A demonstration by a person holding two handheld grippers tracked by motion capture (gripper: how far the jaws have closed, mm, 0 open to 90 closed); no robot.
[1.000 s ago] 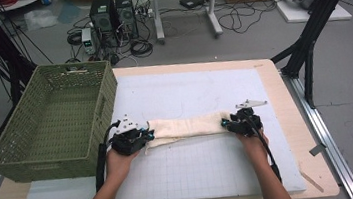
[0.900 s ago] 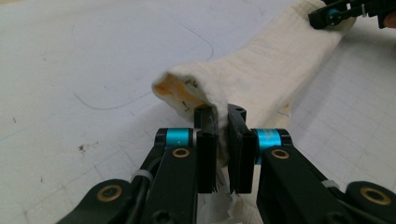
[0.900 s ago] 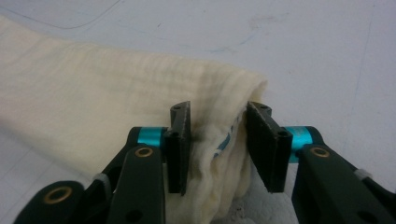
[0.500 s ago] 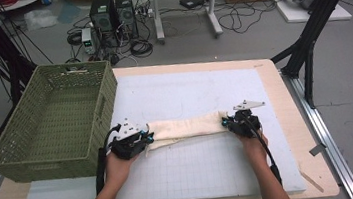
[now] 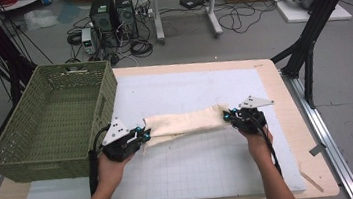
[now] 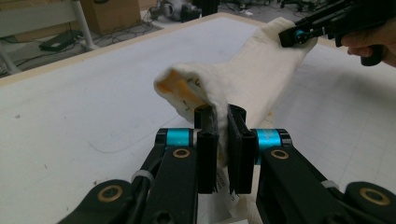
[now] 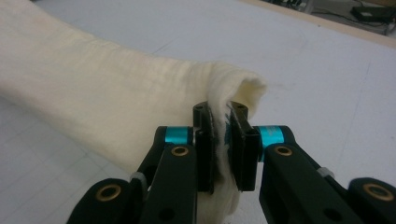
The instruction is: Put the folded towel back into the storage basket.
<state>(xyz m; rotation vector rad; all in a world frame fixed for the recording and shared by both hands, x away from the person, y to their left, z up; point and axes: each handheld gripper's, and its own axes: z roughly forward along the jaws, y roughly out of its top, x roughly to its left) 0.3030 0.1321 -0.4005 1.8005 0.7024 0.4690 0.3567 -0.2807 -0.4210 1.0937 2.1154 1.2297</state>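
Right gripper at bottom centre, black jaws with cyan collars closed on a folded edge of the cream cloth; fabric bunches between the jaws and curls over just above them; from the gripper the cloth stretches away up-left as a long band; white surface lies right of and beyond the cloth; faint grid lines left of the gripper; wooden edge strip far upper right.

The high view looked down and forward from above the person's side onto the whole table. Each gripper view sat low and close behind its own jaws, facing along the cream cloth, which all three views shared.
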